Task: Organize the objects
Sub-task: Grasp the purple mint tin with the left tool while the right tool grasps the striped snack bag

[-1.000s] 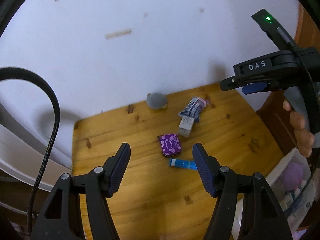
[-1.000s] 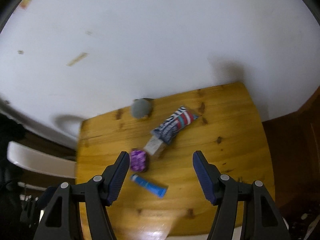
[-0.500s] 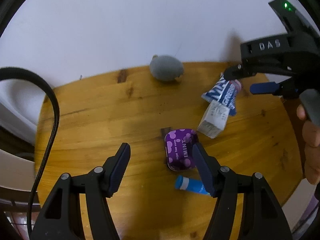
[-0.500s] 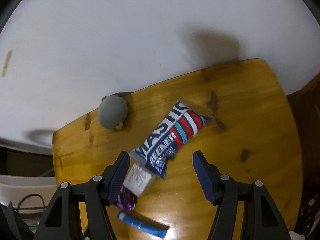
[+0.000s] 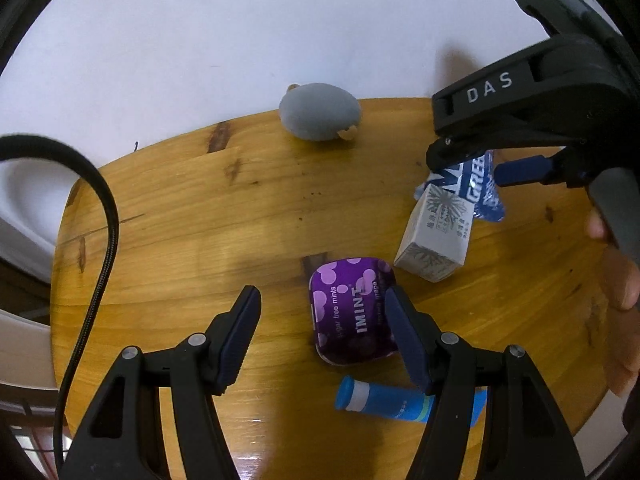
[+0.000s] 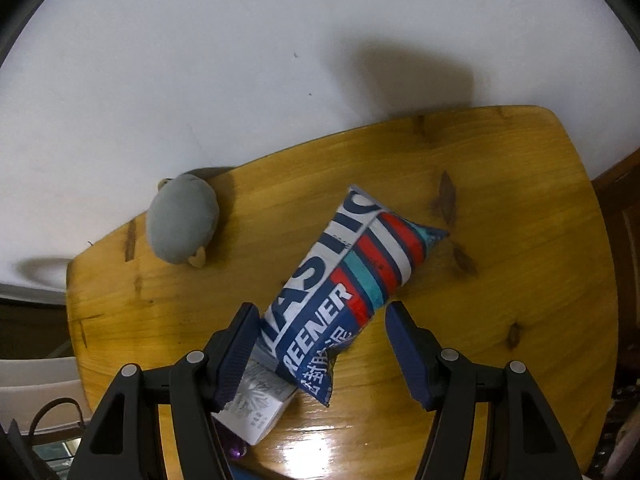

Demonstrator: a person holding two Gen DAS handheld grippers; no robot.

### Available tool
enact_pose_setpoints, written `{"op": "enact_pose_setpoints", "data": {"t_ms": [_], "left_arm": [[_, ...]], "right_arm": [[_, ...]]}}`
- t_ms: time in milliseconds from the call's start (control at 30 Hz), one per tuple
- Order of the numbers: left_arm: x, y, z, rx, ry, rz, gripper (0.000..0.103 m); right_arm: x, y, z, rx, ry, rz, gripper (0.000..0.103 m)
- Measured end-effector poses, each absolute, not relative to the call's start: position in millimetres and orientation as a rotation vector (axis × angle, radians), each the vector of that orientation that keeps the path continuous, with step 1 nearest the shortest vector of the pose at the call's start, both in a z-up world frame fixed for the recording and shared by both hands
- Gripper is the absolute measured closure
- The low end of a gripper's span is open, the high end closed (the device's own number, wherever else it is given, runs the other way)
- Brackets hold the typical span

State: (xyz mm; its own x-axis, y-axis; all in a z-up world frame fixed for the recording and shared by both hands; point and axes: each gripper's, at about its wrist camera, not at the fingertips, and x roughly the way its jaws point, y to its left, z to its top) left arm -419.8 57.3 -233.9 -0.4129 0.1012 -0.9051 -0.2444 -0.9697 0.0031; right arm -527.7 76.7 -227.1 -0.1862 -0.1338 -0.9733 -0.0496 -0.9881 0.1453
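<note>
On a small wooden table lie a purple mint tin, a blue tube, a white carton, a blue striped snack packet and a grey plush toy. My left gripper is open and low over the table, its right finger at the tin's right edge. My right gripper is open with its jaws on either side of the packet's near end, above the carton. The right gripper also shows in the left wrist view, held by a hand.
A white wall stands behind the table. The grey plush sits at the table's far edge against the wall. A black cable hangs at the left. A white surface lies left of the table.
Both grippers have moved down and closer to the table. The left one now has the tin between its fingers' line; the right one now straddles the snack packet.
</note>
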Motion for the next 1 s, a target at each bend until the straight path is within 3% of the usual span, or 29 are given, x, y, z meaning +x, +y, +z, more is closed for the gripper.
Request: {"op": "enact_pose_setpoints", "data": {"t_ms": [200, 300, 367, 433, 633, 1000], "left_arm": [[-416.0, 67.9, -233.1, -1.556, 0.247, 2.481, 0.035], [-411.7, 74.1, -236.0, -1.558, 0.294, 2.48, 0.035], [-409.7, 75.6, -238.7, -1.566, 0.308, 2.478, 0.038], [-407.8, 74.5, -238.8, -1.568, 0.284, 2.473, 0.049], [-402.2, 66.9, -231.3, -1.57, 0.246, 2.494, 0.051], [-348.7, 29.6, -141.2, -1.336, 0.301, 2.649, 0.051]], "right_arm": [[-525.6, 76.2, -234.6, 1.987, -0.132, -2.358, 0.037], [-522.0, 77.9, -236.8, 1.984, -0.081, -2.367, 0.051], [-519.2, 79.9, -235.9, 1.98, -0.067, -2.362, 0.054], [-514.8, 83.9, -232.8, 1.972, -0.068, -2.37, 0.055], [-498.1, 98.4, -213.0, 1.908, -0.141, -2.389, 0.056], [-444.6, 112.0, -139.2, 1.729, -0.283, -2.364, 0.056]]}}
